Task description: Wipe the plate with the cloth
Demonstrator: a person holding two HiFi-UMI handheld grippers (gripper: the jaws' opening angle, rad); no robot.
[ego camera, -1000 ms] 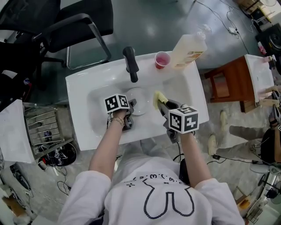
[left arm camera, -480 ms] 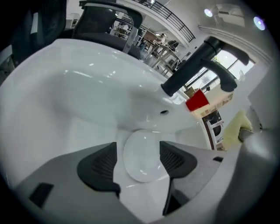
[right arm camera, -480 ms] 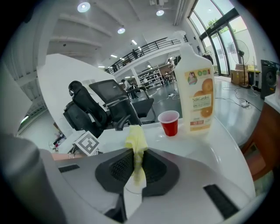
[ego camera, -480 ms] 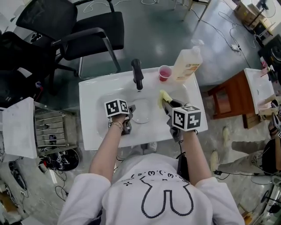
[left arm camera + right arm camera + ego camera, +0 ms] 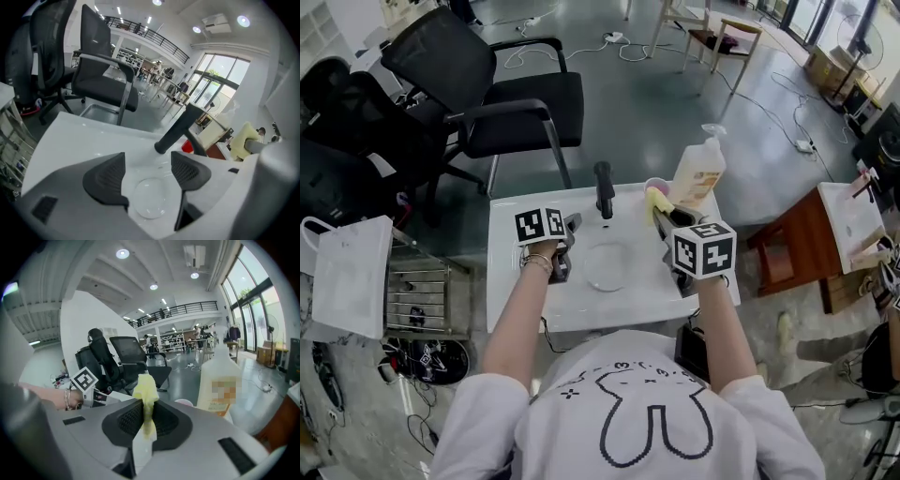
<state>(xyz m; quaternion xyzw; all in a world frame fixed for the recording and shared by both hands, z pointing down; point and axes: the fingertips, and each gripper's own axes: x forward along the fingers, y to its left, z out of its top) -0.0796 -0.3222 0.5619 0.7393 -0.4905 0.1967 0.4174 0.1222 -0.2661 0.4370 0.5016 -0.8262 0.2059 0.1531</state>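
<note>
White sink [image 5: 517,298] — the clear plate [image 5: 607,266] lies flat in its basin. My left gripper [image 5: 147,171] hangs above the plate, jaws apart and just opened further, gripping nothing. My right gripper [image 5: 149,423] is clamped on the yellow cloth [image 5: 145,390] — off the plate.

head view steeply down on sink [image 5: 619,309]; gripper views low beside it

Yellow cloth [image 5: 145,401] between closed tongs [image 5: 146,420]
</note>
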